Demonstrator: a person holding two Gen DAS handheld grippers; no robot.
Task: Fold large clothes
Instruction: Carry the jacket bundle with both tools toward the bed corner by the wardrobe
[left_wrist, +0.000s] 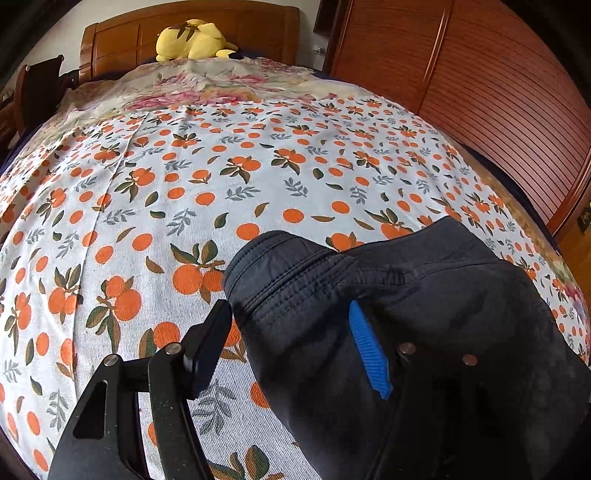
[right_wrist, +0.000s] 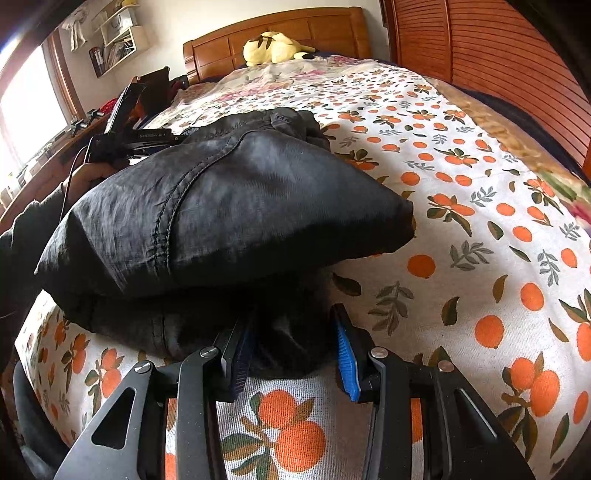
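Dark grey trousers (right_wrist: 229, 206) lie folded in a thick bundle on the orange-print bed sheet (right_wrist: 480, 258). My right gripper (right_wrist: 291, 350) is open, its blue-padded fingers either side of the bundle's near lower edge. In the left wrist view the trousers (left_wrist: 424, 314) drape over the right finger of my left gripper (left_wrist: 291, 339); its blue pad (left_wrist: 369, 350) shows against the cloth, and the left finger stands apart over the sheet (left_wrist: 147, 184). The left gripper is open. It also shows in the right wrist view (right_wrist: 125, 136), beyond the bundle at far left.
A yellow plush toy (left_wrist: 192, 38) lies by the wooden headboard (left_wrist: 258, 26). A floral quilt (left_wrist: 207, 83) covers the bed's far end. A slatted wooden wardrobe (left_wrist: 498, 81) runs along the right. A window and shelves (right_wrist: 110, 40) are at left.
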